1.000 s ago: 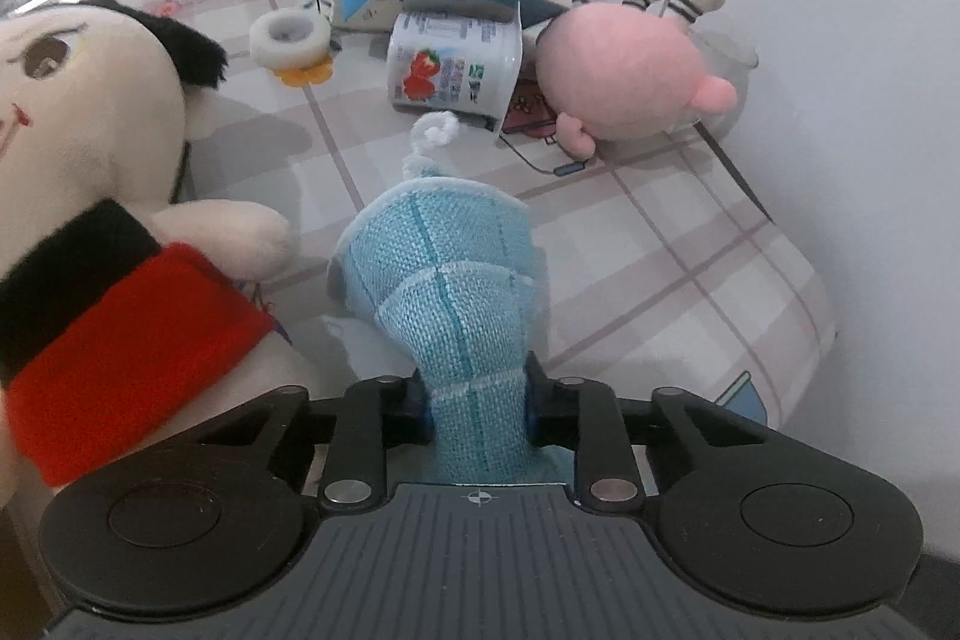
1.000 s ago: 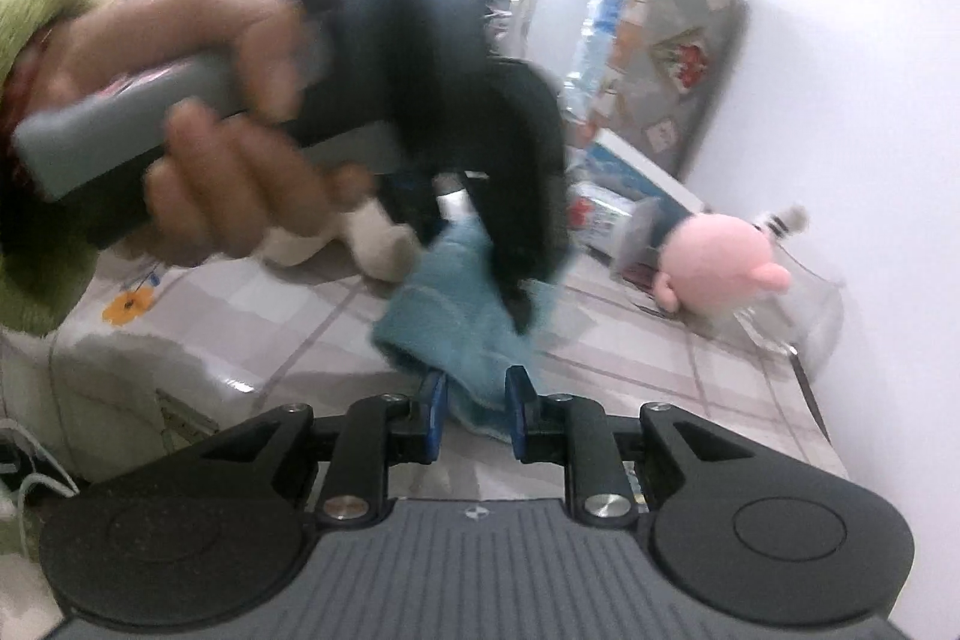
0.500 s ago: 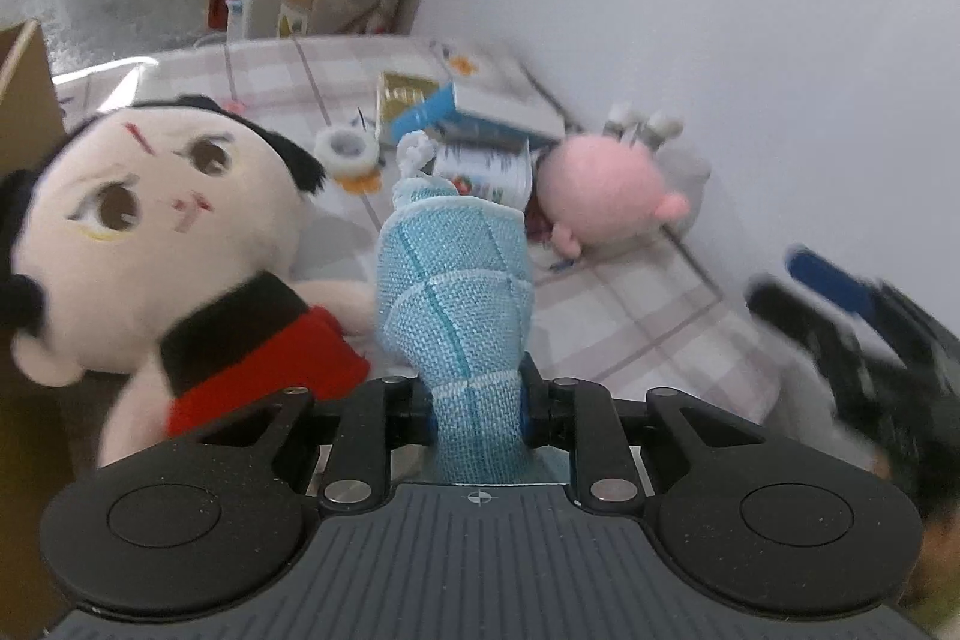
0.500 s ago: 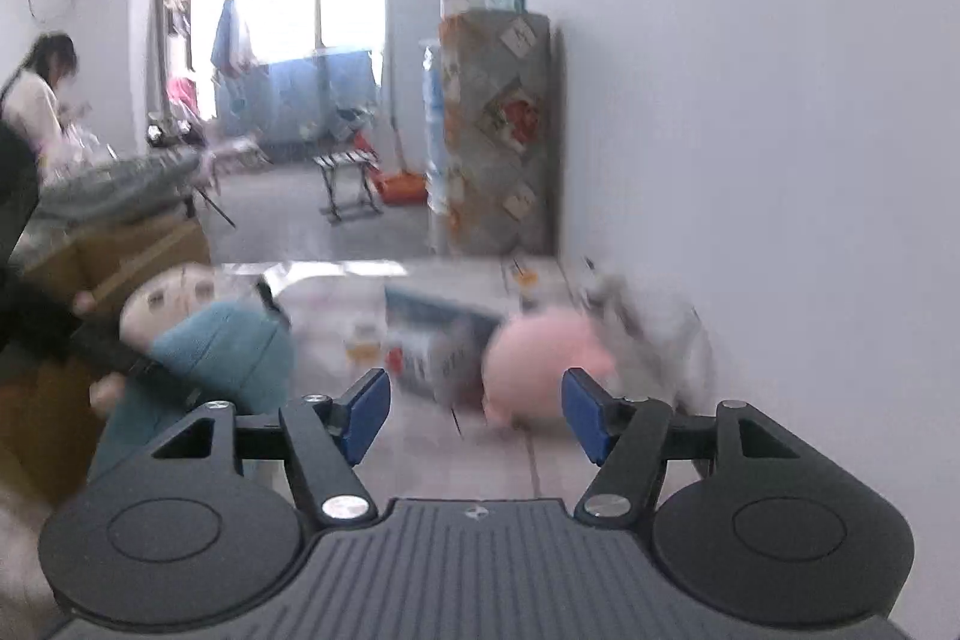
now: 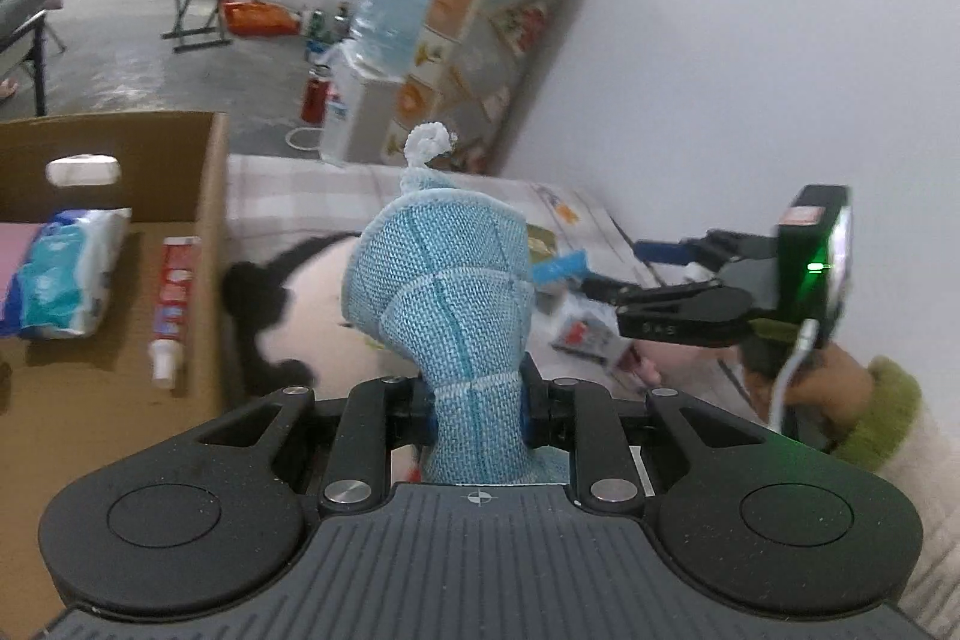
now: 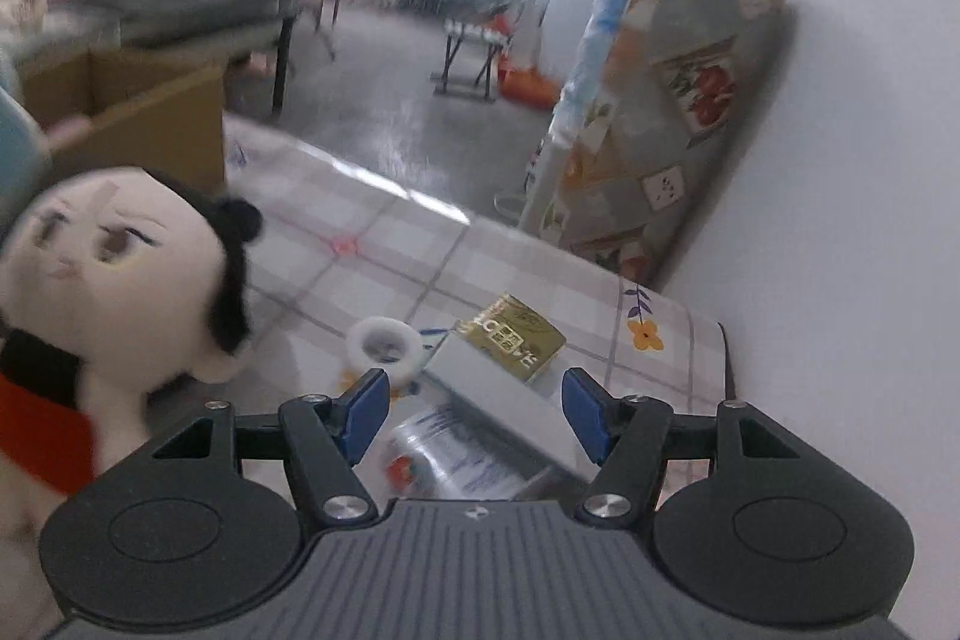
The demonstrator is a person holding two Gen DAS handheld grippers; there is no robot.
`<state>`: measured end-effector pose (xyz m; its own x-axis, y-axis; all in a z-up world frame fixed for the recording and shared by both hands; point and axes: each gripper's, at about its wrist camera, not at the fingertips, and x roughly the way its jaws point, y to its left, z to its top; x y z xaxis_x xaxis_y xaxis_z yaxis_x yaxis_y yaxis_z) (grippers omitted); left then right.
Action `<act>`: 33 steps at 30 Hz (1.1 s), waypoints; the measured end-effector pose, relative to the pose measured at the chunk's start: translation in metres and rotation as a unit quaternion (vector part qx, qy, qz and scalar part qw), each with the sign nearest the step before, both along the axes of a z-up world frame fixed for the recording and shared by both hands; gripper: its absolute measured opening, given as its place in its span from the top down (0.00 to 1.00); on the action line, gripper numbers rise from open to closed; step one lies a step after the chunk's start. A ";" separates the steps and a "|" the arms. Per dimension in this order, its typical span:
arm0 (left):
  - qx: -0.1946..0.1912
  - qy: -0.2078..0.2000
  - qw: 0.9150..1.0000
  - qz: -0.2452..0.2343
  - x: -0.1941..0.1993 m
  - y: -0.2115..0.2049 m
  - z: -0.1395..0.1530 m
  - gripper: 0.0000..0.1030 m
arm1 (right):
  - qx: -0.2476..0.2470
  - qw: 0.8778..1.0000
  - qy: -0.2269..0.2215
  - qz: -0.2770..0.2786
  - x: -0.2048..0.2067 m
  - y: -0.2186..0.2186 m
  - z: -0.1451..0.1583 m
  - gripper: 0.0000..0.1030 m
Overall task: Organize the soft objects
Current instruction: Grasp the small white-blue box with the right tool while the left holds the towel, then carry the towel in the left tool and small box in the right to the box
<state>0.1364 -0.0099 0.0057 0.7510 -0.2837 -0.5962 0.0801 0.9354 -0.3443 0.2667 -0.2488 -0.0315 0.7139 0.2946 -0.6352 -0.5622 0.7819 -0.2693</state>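
Observation:
A blue woven cloth toy (image 5: 447,292) with a white curl on top stands upright in the air, and my left gripper (image 5: 477,400) is shut on its narrow lower part. Behind it lies the big-headed doll (image 5: 312,304), mostly hidden; in the right wrist view the doll (image 6: 108,268) sits at the left in black and red clothes. My right gripper (image 6: 474,409) is open with nothing between its fingers, hovering over a small printed carton (image 6: 444,460). In the left wrist view the right gripper (image 5: 609,261) shows at the right, held by a hand in a green cuff.
An open cardboard box (image 5: 210,220) at the left holds a tissue pack (image 5: 66,274) and a toothpaste tube (image 5: 171,304). A tape roll (image 6: 384,346), a gold packet (image 6: 510,337) and a white box lie on the checked tablecloth (image 6: 510,274). The wall runs along the right.
My left gripper lifted the blue toy off the table and swung towards the cardboard box. My right gripper let go of the toy, opened and moved over the table's items. The pink plush left view.

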 end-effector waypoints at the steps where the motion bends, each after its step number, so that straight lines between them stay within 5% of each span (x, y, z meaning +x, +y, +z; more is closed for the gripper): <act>1: -0.003 -0.001 1.000 0.006 -0.002 0.005 0.000 0.80 | -0.012 1.000 0.006 0.002 0.006 0.004 -0.004 0.73; 8: -0.017 -0.006 0.998 0.061 -0.014 0.044 0.004 0.80 | -0.075 0.997 0.027 0.007 0.036 0.016 -0.018 0.78; 15: -0.027 -0.009 0.995 0.093 -0.030 0.070 0.005 0.80 | -0.061 0.997 -0.037 -0.002 0.021 0.010 0.005 0.82; 27: -0.029 -0.026 0.988 0.151 -0.076 0.113 0.020 0.80 | 0.100 0.990 -0.100 0.008 -0.040 -0.002 0.104 0.82; 33: -0.030 -0.039 0.982 0.180 -0.101 0.143 0.025 0.80 | 0.181 0.978 -0.085 0.062 -0.094 0.025 0.149 0.82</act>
